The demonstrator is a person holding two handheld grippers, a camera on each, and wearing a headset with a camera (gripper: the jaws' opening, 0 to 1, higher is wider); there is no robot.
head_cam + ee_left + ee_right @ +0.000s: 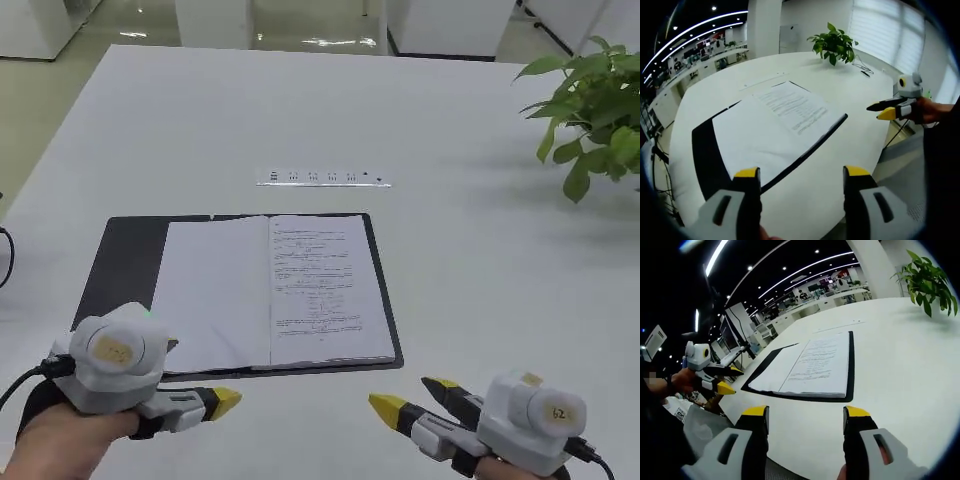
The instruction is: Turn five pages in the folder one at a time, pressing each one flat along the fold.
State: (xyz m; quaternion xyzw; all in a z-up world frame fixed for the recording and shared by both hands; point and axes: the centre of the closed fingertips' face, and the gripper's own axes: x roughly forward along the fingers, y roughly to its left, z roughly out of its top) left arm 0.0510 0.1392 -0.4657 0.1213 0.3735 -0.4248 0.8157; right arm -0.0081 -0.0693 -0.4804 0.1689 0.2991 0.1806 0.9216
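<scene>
White table (450,130), folder (270,290) open

Head view: left gripper (215,402) and right gripper (410,395) hover just off folder's front edge, not touching.
Left gripper view: jaws apart, nothing gripped, folder ahead.
Right gripper view: same.

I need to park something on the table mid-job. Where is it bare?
Widest bare table lies right of the folder, short of the plant. Also free: beyond the white strip, toward the far edge. Crowded: the near edge, where the left gripper and right gripper are.
</scene>
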